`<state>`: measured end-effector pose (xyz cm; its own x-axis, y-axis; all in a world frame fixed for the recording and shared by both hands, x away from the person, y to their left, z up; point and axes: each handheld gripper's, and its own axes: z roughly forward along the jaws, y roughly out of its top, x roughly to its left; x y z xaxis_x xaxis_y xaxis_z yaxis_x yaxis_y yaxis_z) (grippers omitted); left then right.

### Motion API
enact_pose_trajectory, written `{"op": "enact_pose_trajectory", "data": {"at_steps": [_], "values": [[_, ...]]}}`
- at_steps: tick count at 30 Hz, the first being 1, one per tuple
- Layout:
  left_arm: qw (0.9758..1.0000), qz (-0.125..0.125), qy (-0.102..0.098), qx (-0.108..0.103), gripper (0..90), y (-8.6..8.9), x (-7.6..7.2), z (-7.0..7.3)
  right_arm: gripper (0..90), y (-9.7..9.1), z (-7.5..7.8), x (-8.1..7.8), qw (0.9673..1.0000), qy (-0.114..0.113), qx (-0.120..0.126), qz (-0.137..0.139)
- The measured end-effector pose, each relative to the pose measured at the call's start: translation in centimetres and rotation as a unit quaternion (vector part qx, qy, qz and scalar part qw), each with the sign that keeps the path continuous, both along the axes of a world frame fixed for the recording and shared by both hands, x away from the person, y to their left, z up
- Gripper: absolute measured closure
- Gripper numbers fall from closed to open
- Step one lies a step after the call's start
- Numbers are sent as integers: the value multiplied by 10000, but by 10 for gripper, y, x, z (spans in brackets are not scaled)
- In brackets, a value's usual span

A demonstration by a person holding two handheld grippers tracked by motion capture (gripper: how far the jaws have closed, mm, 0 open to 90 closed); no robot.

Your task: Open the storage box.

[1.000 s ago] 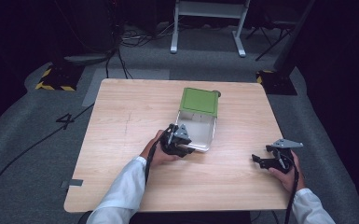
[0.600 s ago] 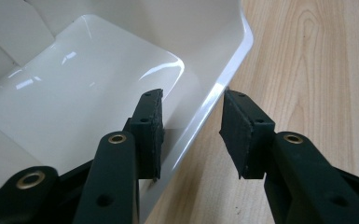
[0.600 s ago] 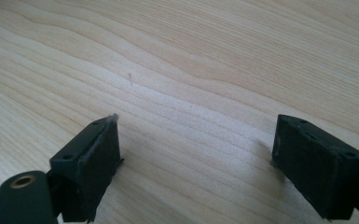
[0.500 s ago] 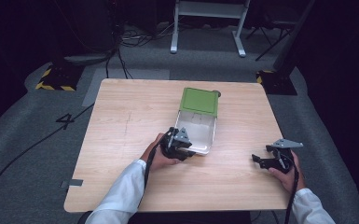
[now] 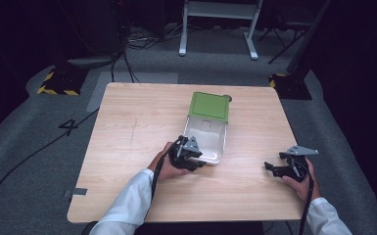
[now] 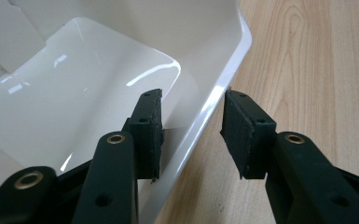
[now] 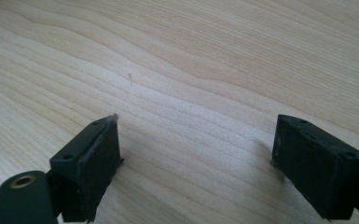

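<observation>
Left gripper view, container rim (image 6: 224, 86) between left claw (image 6: 191, 135) jaws

The container (image 5: 206, 137) lies near the middle of the table (image 5: 127, 142). The left gripper (image 5: 188, 155) straddles its near rim, one jaw inside; the right gripper (image 5: 285, 166) sits well right of it.

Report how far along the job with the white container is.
Done: the white container lies open, its green lid flipped back on the wooden table. In hand: the left gripper straddles the container's rim, jaws not yet closed. Left: the grasp itself; the right gripper hangs open over bare wood.
</observation>
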<state>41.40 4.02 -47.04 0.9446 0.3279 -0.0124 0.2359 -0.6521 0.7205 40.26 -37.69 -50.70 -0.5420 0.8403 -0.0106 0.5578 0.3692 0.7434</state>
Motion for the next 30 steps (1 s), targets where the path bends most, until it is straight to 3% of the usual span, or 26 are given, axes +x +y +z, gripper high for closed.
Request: {"op": "enact_pose_trajectory", "data": {"at_steps": [24, 30], "values": [[9999, 12, 93, -45, 567, 2, -5, -1, 152, 0, 0, 0, 10000, 1, 1, -1], [9999, 27, 110, -129, 467, 2, -7, 3, 152, 0, 0, 0, 10000, 1, 0, -1]]}}
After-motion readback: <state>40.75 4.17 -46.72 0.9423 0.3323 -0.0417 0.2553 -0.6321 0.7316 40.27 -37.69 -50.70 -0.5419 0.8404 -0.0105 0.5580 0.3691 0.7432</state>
